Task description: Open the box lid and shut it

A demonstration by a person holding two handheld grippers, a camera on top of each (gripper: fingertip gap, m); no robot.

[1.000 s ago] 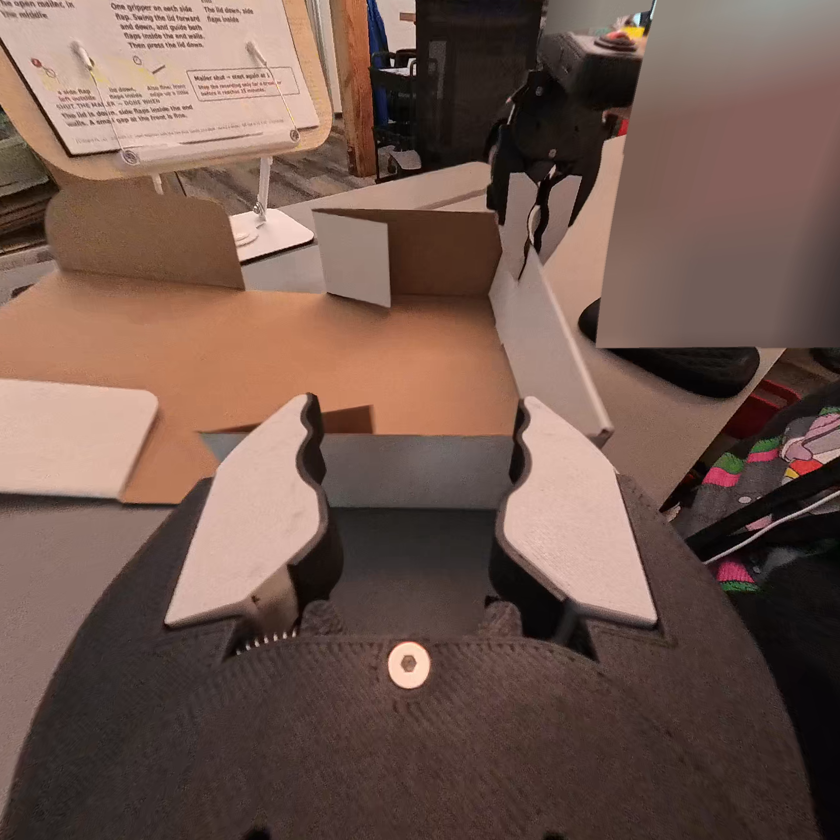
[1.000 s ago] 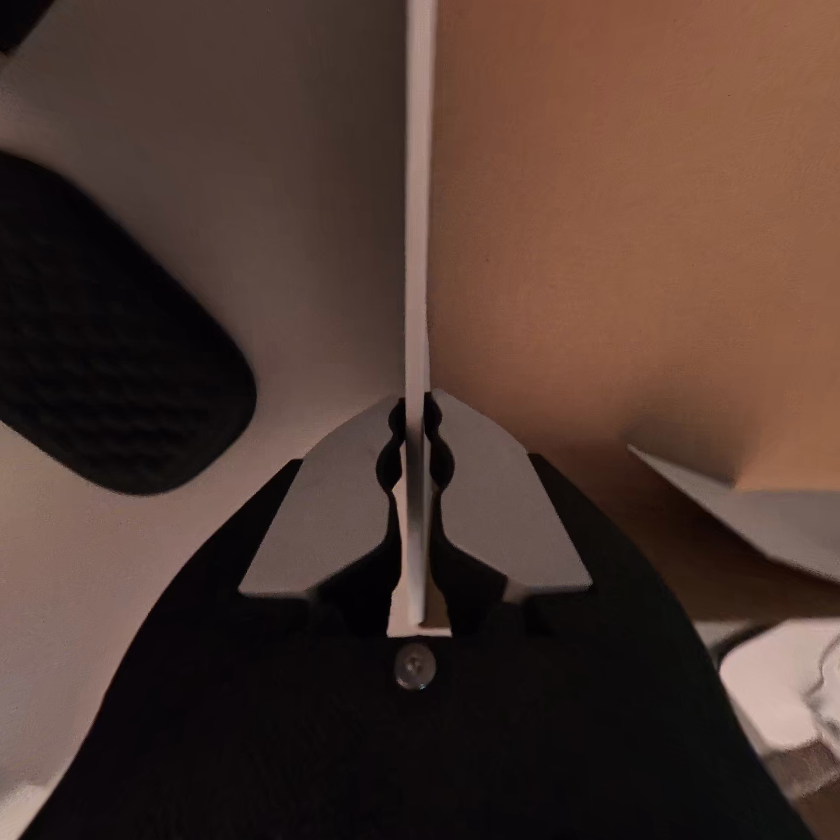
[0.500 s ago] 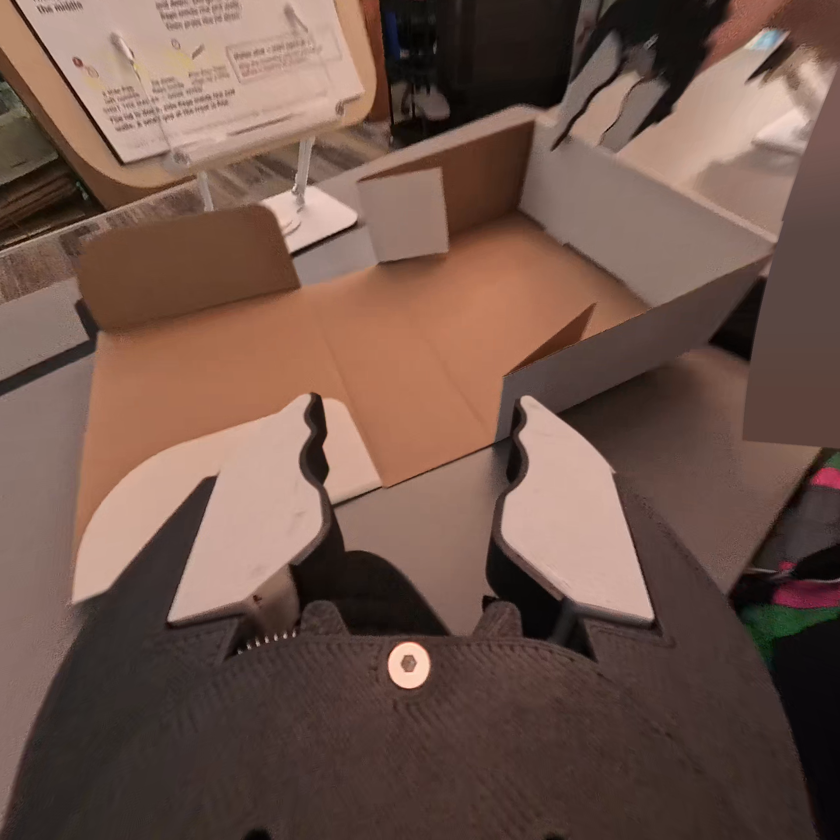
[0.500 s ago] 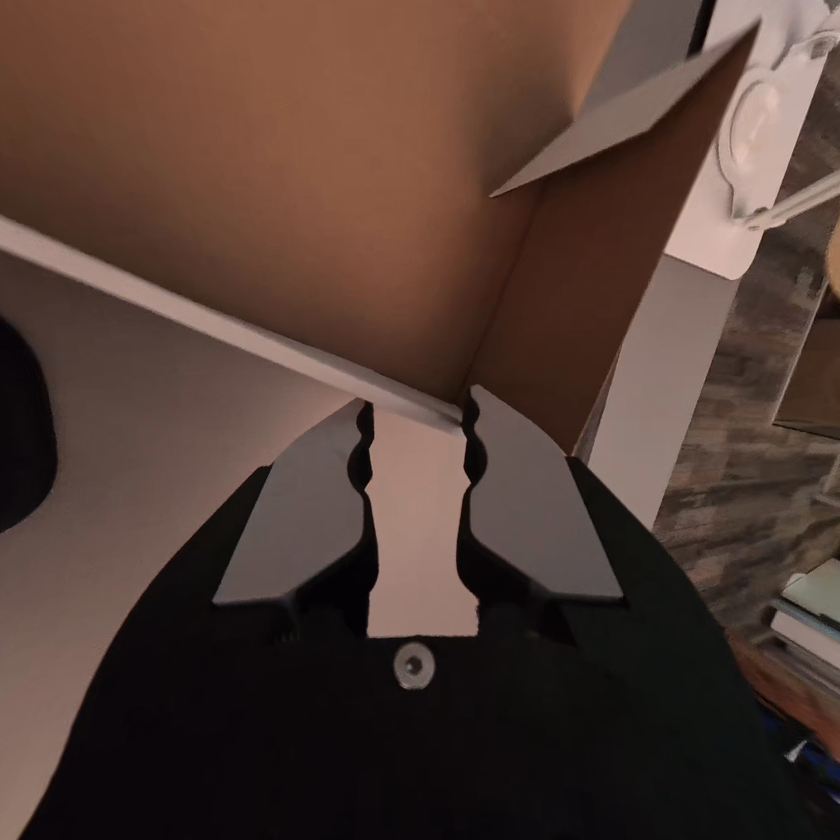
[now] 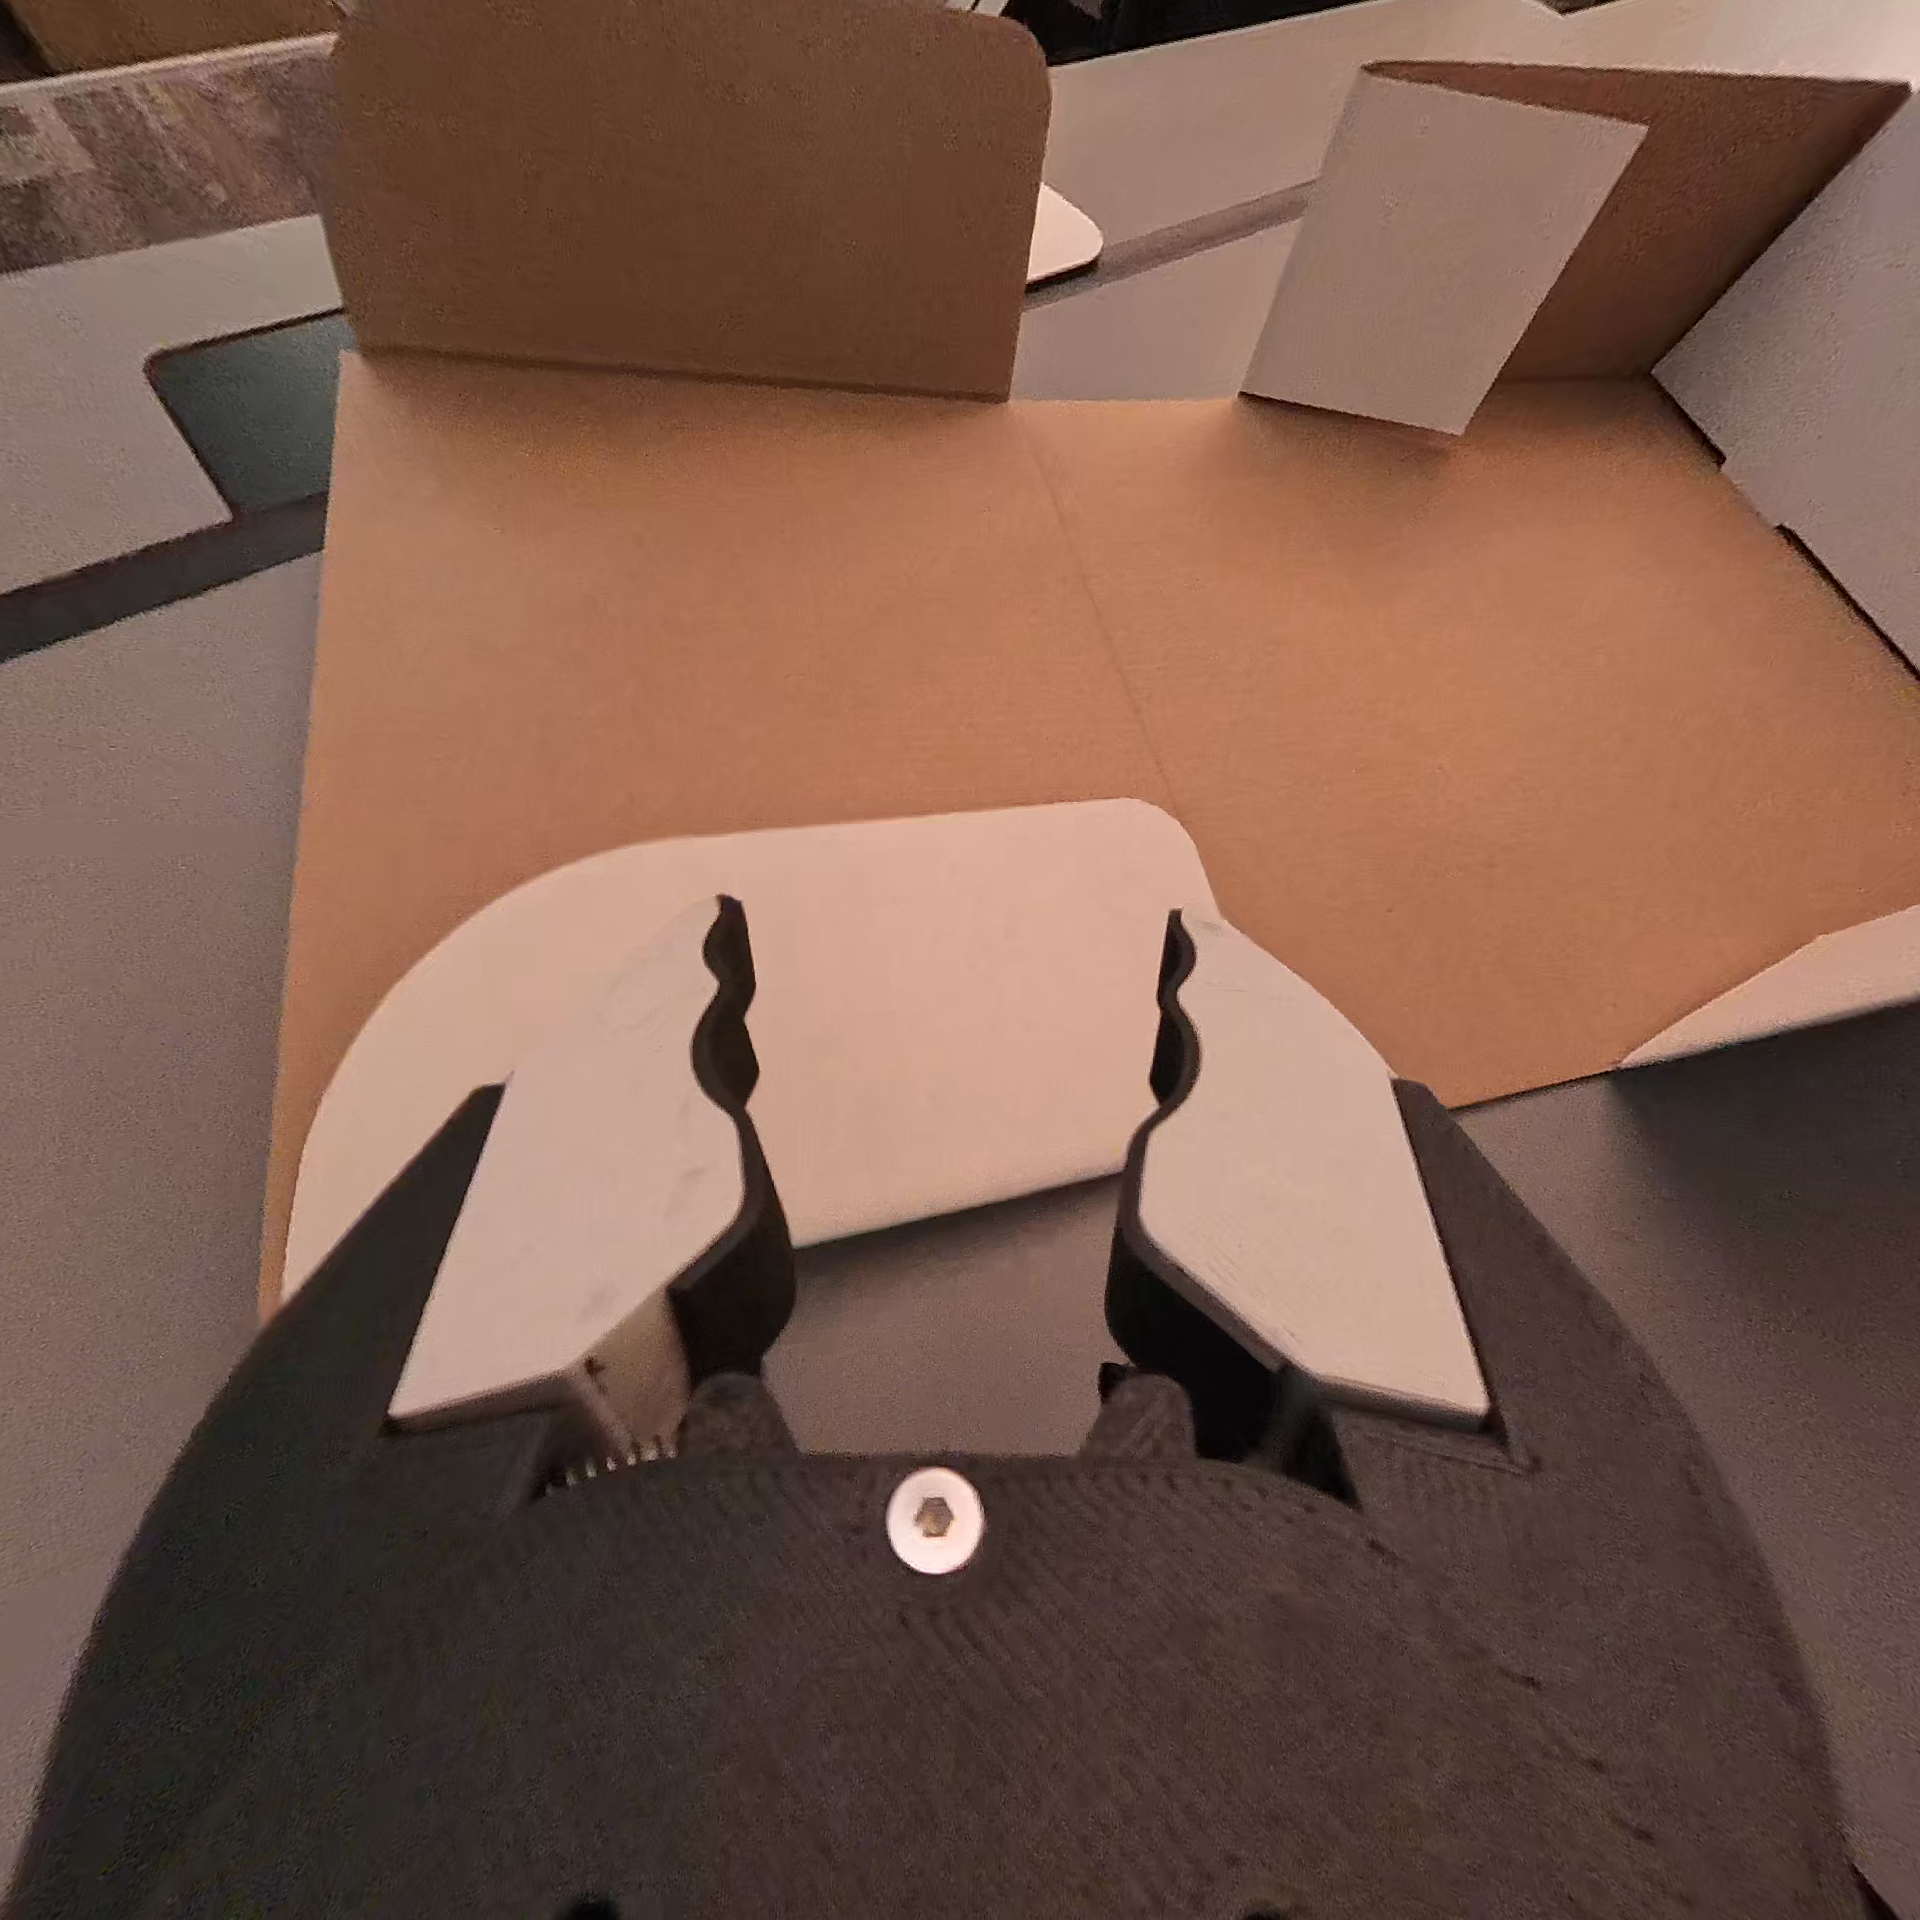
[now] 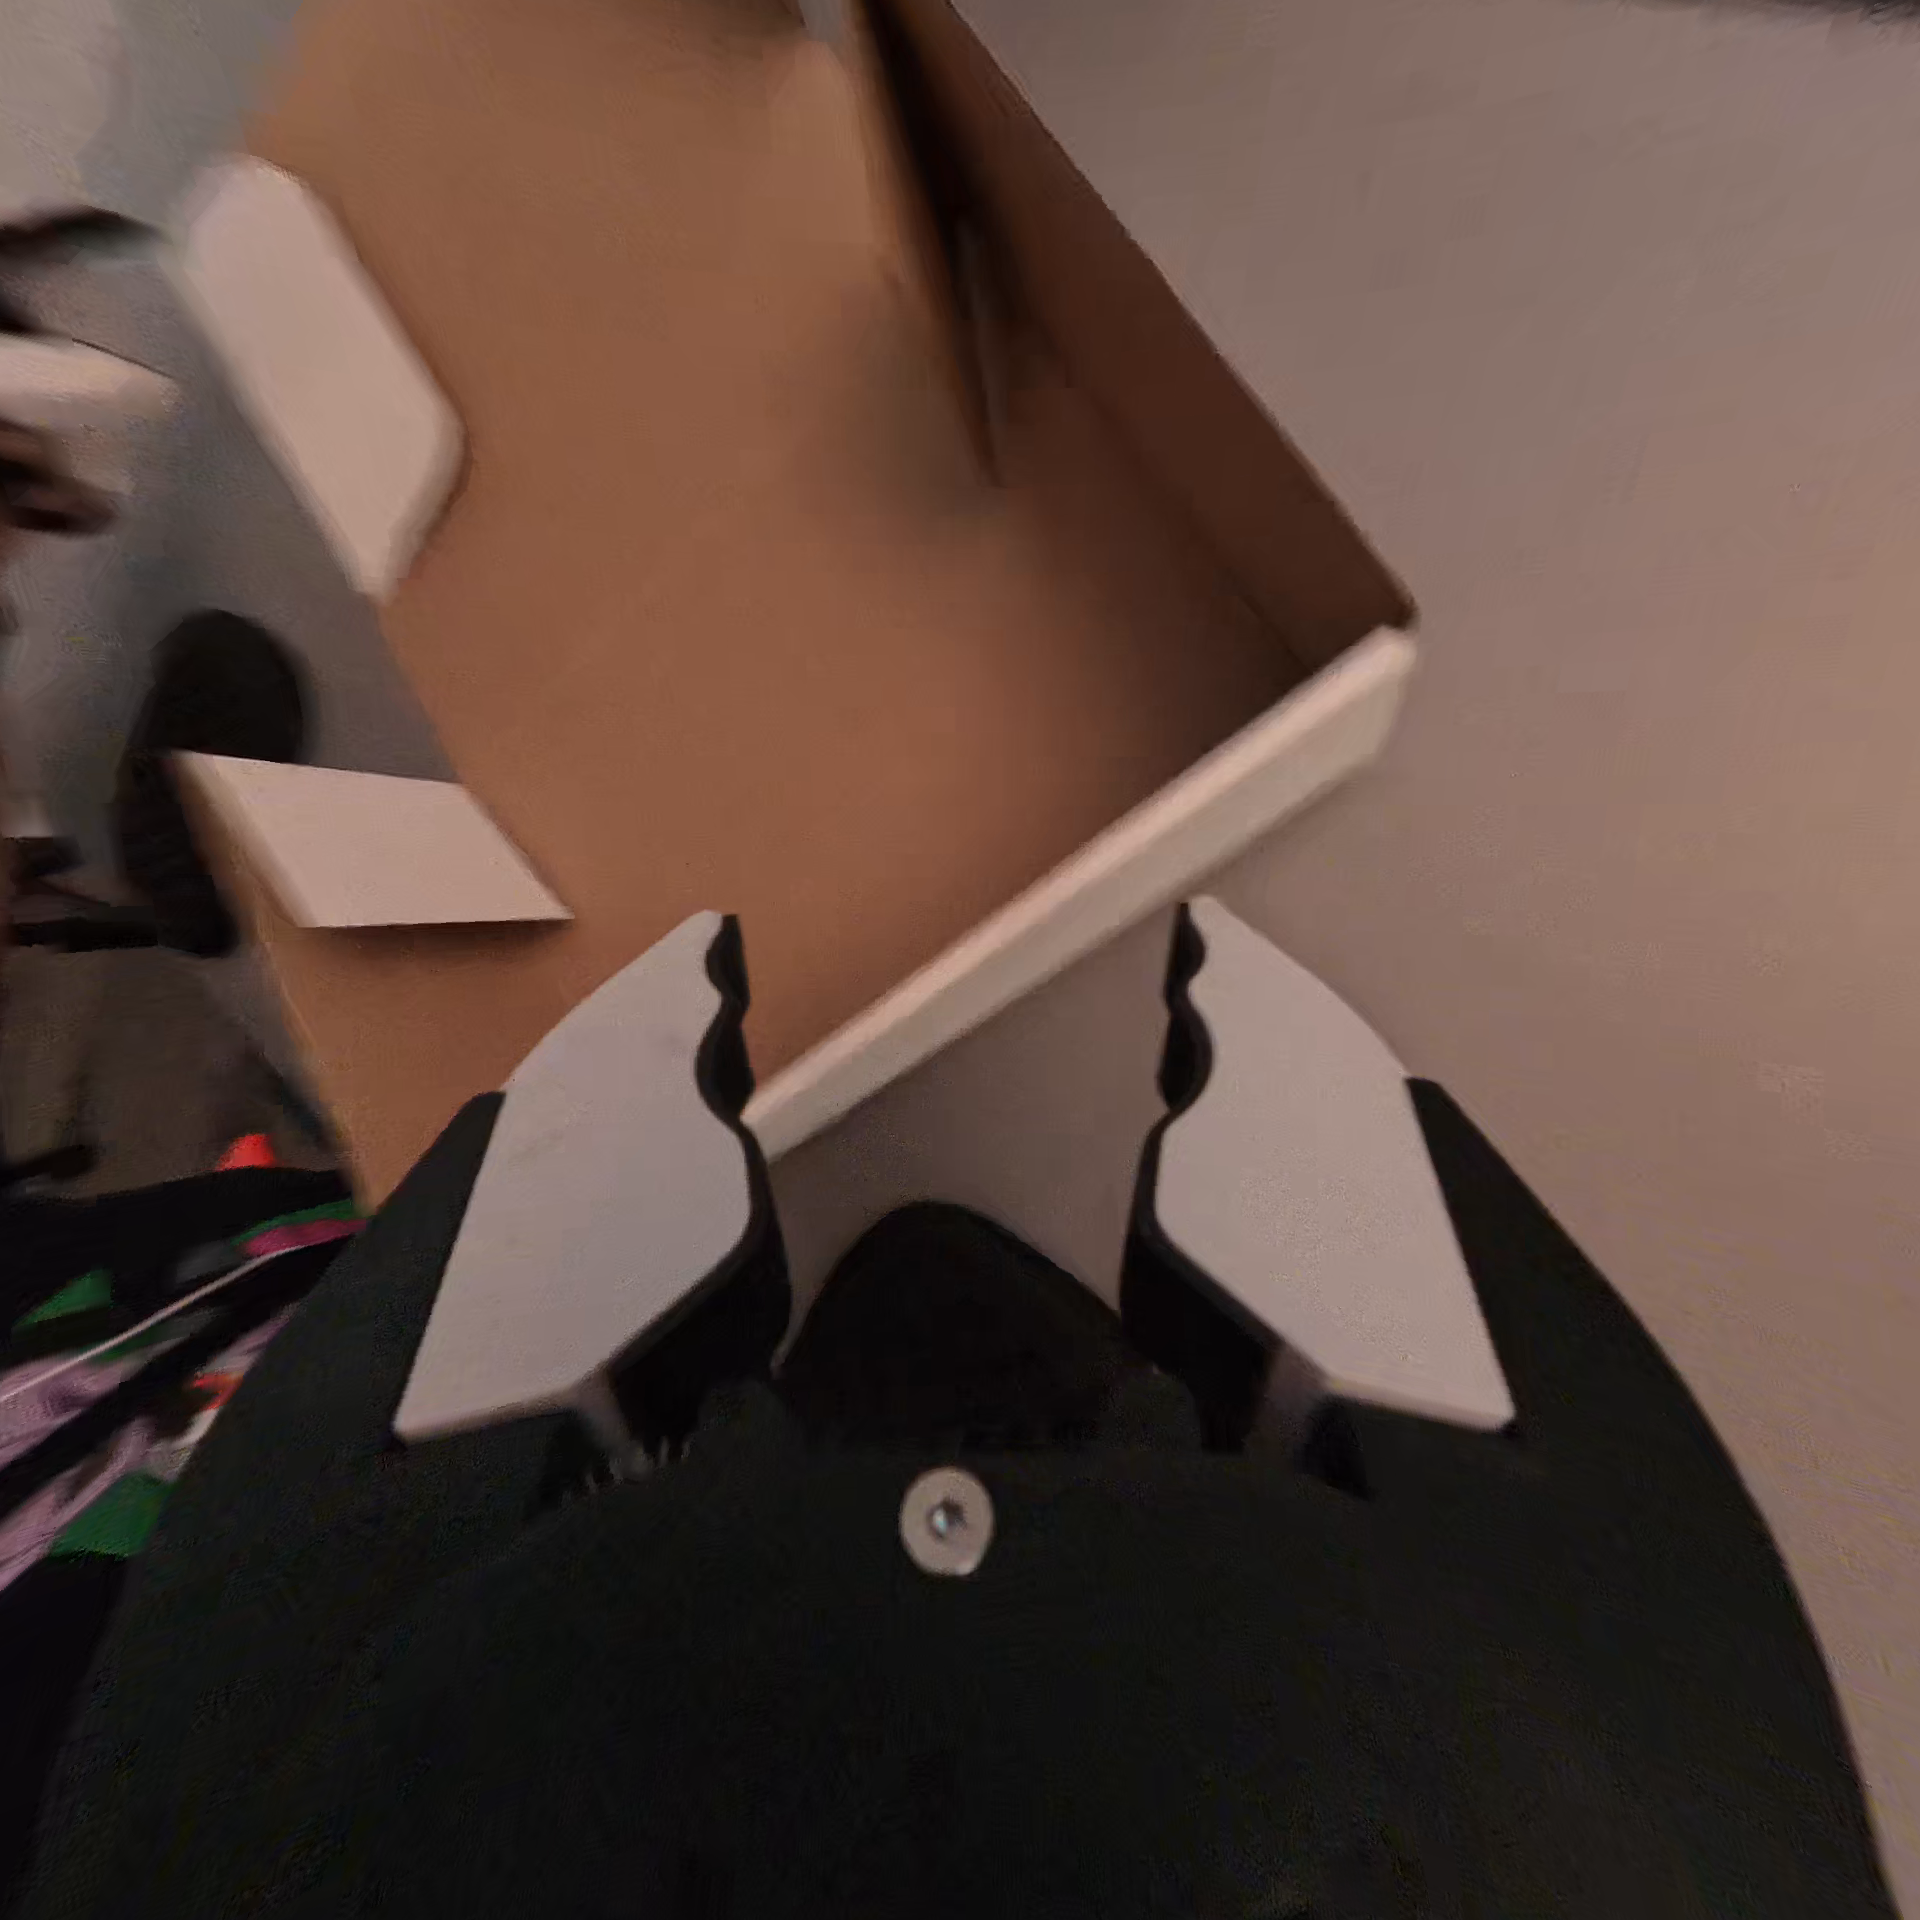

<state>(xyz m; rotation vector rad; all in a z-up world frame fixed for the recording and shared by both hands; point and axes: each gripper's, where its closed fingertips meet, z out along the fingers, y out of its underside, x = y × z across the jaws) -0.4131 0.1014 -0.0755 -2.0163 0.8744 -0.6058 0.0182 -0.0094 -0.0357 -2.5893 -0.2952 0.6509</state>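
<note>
Brown cardboard showed where the box lid (image 5: 727,623) lay flat on the table, so we held our left gripper (image 5: 951,914) and right gripper (image 6: 956,920) spread wide, gripping nothing, likely ready to close it.

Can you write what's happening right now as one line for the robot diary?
box lid: open, flat | left claw: open, over near flap | right claw: open, at box wall

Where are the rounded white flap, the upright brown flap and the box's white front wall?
rounded white flap (image 5: 935,997), left wrist view, its middle.
upright brown flap (image 5: 686,197), left wrist view, inner face.
white front wall (image 6: 1091,883), right wrist view, top edge.
</note>
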